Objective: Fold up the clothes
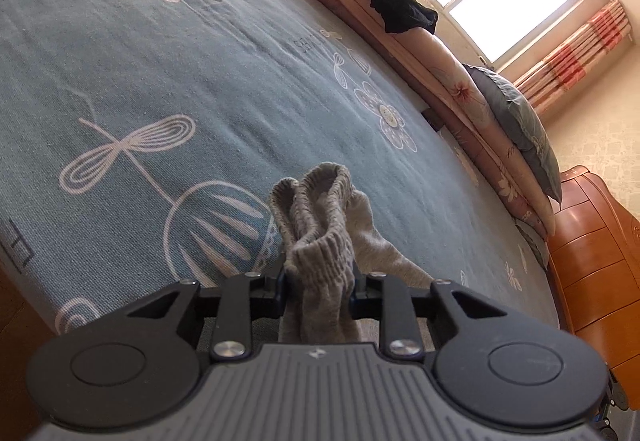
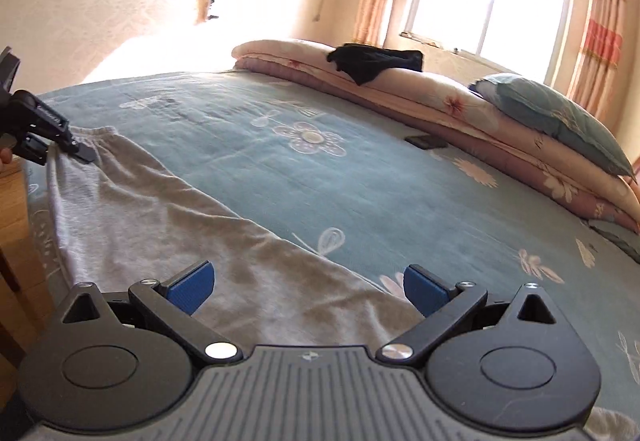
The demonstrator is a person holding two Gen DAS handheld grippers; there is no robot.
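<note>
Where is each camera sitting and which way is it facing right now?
Left wrist: rides the left tool, facing across the blue bedspread toward the window; its own fingers clamp the grey garment's ribbed waistband.
Right wrist: rides the right tool, open above the grey garment, facing up the bed; the left tool and a fingertip show at the left edge.
Shared: the garment, bedspread, black clothing on the folded quilt, window.

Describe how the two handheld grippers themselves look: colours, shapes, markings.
Both match. The left gripper and right gripper have a grey ribbed body with a small emblem, two round black discs, black linkage arms and silver pivot screws. The right's finger pads are blue and textured.
</note>
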